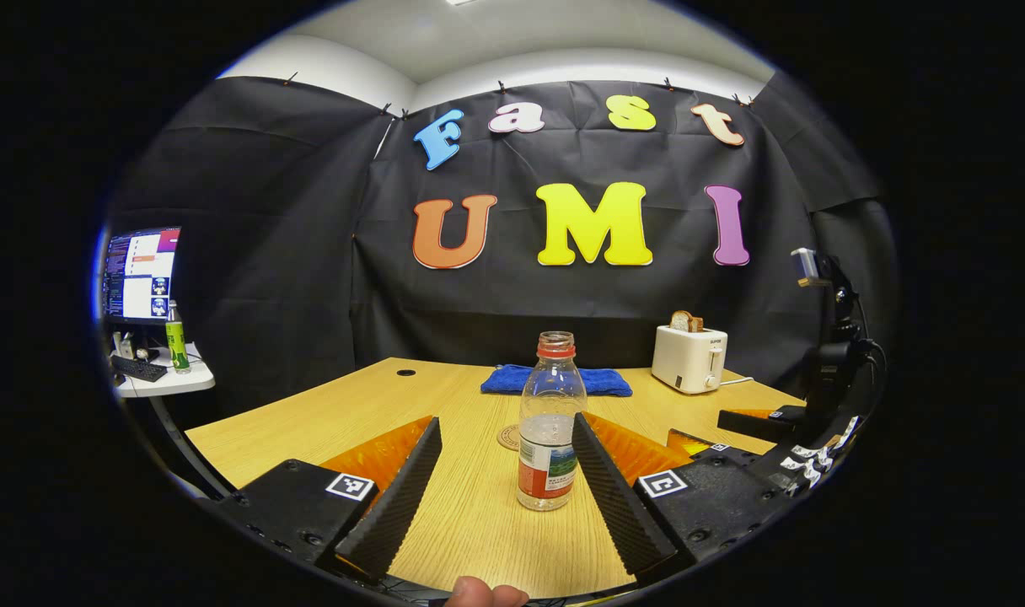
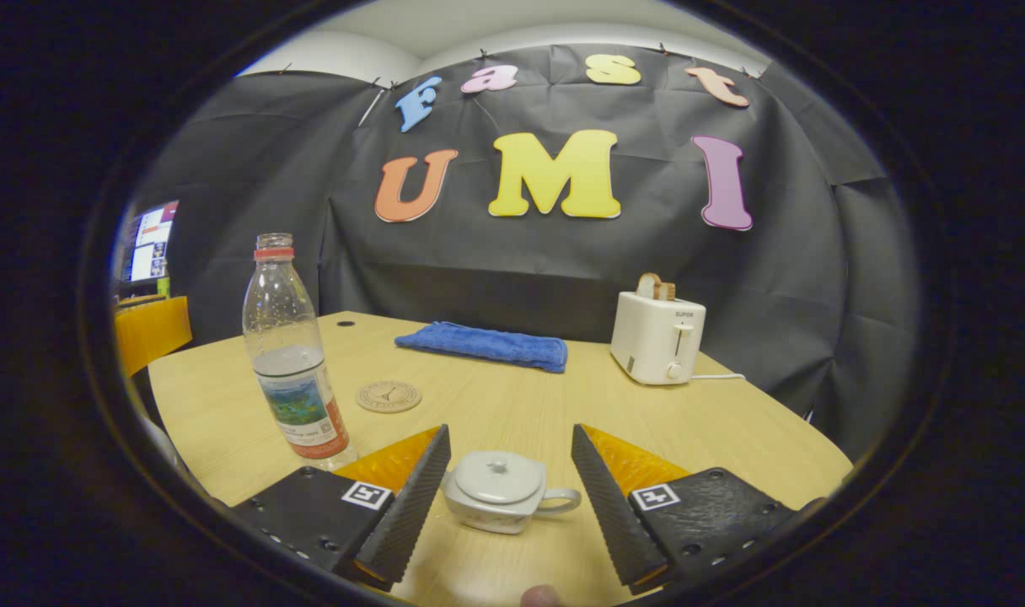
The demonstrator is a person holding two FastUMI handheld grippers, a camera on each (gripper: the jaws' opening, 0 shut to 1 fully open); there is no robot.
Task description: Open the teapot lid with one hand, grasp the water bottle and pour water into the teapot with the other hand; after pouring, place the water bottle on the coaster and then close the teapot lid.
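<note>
Your left tongs (image 1: 500, 485) are spread wide, and the water bottle (image 1: 550, 421) stands upright on the surface (image 1: 470, 506) between the fingers, nearer the right one; whether that finger touches it, you cannot tell. The coaster (image 1: 510, 437) peeks out just behind the bottle. Over on your right, the right tongs (image 2: 508, 485) are also apart, with the teapot (image 2: 500, 491) sitting between them, lid (image 2: 497, 476) on, handle toward the right finger, neither finger clearly pressing it. From there the bottle stands off left, coaster just beside it. Blue towel (image 2: 483, 346) and toaster (image 2: 657, 337) sit at the back.
</note>
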